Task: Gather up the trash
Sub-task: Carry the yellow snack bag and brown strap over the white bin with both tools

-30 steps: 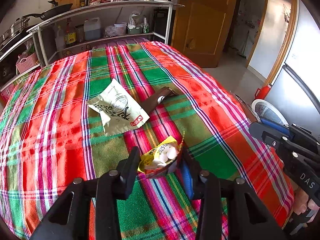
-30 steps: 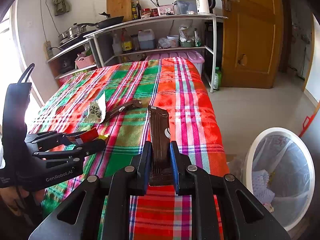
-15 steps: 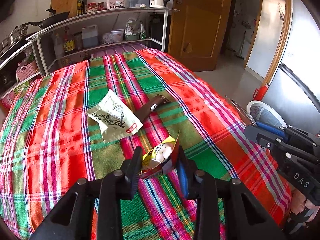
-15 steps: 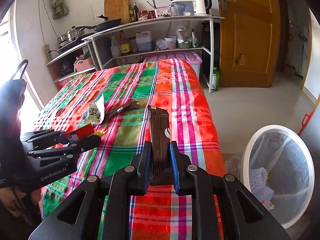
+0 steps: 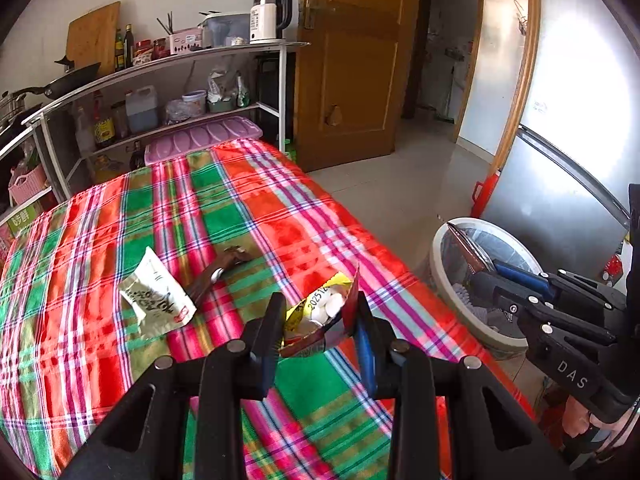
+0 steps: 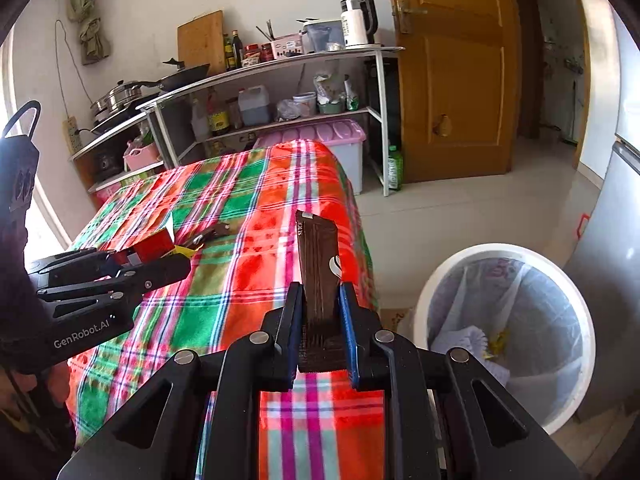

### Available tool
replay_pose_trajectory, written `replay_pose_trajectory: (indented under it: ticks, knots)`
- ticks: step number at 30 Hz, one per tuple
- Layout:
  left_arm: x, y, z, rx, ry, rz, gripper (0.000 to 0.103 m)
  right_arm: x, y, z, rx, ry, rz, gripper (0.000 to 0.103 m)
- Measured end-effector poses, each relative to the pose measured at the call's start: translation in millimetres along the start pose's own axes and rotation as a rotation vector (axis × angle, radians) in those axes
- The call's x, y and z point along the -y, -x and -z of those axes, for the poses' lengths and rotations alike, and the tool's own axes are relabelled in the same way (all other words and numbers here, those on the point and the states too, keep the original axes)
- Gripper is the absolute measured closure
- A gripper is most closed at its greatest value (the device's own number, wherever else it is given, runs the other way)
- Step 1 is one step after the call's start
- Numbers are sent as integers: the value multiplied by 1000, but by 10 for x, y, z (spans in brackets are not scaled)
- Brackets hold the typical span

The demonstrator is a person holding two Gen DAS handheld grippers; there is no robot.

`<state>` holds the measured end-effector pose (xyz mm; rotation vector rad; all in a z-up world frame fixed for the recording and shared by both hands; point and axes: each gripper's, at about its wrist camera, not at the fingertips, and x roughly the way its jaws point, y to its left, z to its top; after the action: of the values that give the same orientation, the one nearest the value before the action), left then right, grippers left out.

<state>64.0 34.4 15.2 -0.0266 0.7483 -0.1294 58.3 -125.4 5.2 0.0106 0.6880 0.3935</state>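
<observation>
Both claws loaded. We have the left gripper (image 5: 318,320) clenched on a crumpled yellow-red snack wrapper (image 5: 320,318), lifted clear of the plaid tablecloth (image 5: 248,216). Right gripper (image 6: 320,322) is clamped on a flat brown sachet (image 6: 320,276) that sticks up between its jaws.

Just past the left claw, up and to its left, we see a white-green packet (image 5: 154,296) lying flat on the cloth, and a second brown sachet (image 5: 218,272) touching its far edge. Both untouched.

Right of the right claw, down on the floor beside the table edge, is the white bin (image 6: 500,336) with a liner; some trash already sits inside. In the left view the right claw hangs over the bin's rim.

Progress, as we judge it: two pieces picked, none of these two dropped yet, two left on the table. Roughly mid-task.

Pose: both claws point forward and down at a moderate slant, side by side, right one nearest the bin. We see fingers of each hand (image 5: 580,424) wrapped round the handles. We'd expect the right to let go first, then the left swing over.

Far behind: kitchen shelf (image 6: 280,68) and wooden door (image 6: 452,80).
</observation>
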Motion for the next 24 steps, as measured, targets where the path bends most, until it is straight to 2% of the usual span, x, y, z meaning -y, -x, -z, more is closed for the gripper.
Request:
replay_pose_trajectory:
  ticks: [10,19,24]
  knots:
    - [762,-189,-260,10,-108,109,69,642,356,45,29,-81,143,84]
    - [1403,-506,-376,-40,-169,198,69,1189,482,189,-7,-154,255,84]
    - [1651,-681,-387,-65,-197,208,69,1446,436,286,-48,-184,291,84]
